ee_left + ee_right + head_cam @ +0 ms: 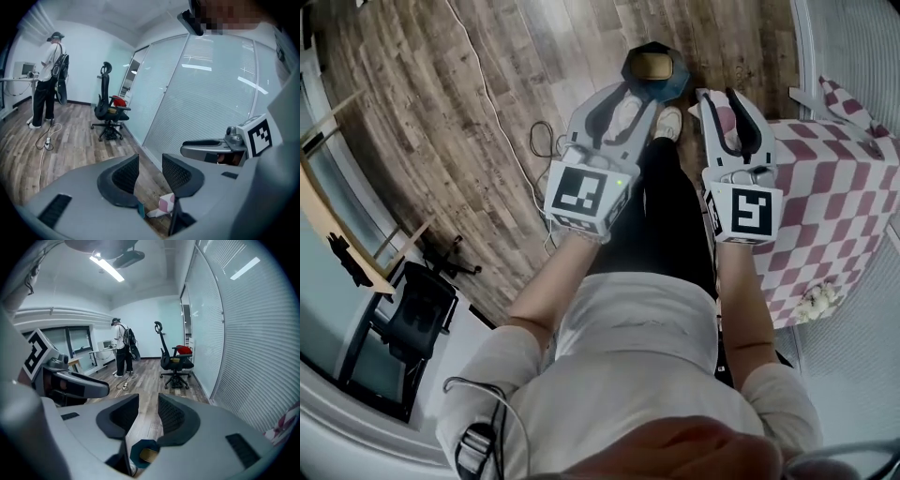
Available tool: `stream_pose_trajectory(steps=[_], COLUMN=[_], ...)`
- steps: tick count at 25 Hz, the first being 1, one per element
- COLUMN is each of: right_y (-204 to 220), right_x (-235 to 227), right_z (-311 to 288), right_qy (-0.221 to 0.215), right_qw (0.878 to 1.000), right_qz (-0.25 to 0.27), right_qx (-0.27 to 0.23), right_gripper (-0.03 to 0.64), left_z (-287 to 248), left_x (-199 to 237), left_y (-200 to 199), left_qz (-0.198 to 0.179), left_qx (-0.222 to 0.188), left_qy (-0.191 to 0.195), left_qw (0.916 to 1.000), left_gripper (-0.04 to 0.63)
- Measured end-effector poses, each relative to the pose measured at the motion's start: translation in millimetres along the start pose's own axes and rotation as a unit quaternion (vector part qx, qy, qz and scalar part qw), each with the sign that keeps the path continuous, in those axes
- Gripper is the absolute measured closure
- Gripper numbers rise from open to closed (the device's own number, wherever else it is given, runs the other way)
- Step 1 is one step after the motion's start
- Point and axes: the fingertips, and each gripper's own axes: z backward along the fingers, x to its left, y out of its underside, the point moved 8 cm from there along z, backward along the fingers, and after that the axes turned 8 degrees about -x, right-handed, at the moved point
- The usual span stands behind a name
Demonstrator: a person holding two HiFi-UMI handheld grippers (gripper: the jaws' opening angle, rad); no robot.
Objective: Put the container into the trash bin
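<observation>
Underfoot, a wood-plank floor with a cable trailing over it. A table draped in a pink-and-white checked cloth stands just beside the right gripper. Farther off are an office chair, a standing person and frosted glass walls.

The left gripper and the right both have their jaws apart, with nothing between them. The container lies inside the dark trash bin on the floor — just past the person's shoes, below and beyond both sets of fingers, touching neither.
</observation>
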Motion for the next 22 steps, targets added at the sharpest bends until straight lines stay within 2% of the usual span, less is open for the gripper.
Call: stream_pose_trajectory(steps=[9, 14, 22], right_y=[-110.9, -177.2, -239.9], right_x=[14.9, 17.7, 30.3], right_z=[48.9, 71.2, 114.8], right_qy=[-0.027, -0.045, -0.072], right_qw=[0.998, 0.993, 0.988], right_qz=[0.014, 0.029, 0.028], right_qx=[-0.056, -0.101, -0.132], right_gripper=[0.499, 0.51, 0.523], left_z=[45.7, 70.6, 105.7], left_x=[-49.4, -74.7, -110.4], left_y=[-104.4, -164.2, -212.7], left_qz=[-0.038, -0.066, -0.09], left_qx=[-0.056, -0.1, -0.144], left_qy=[0.038, 0.053, 0.078], left_qw=[0.997, 0.9915, 0.9824], left_gripper=[0.437, 0.453, 0.492])
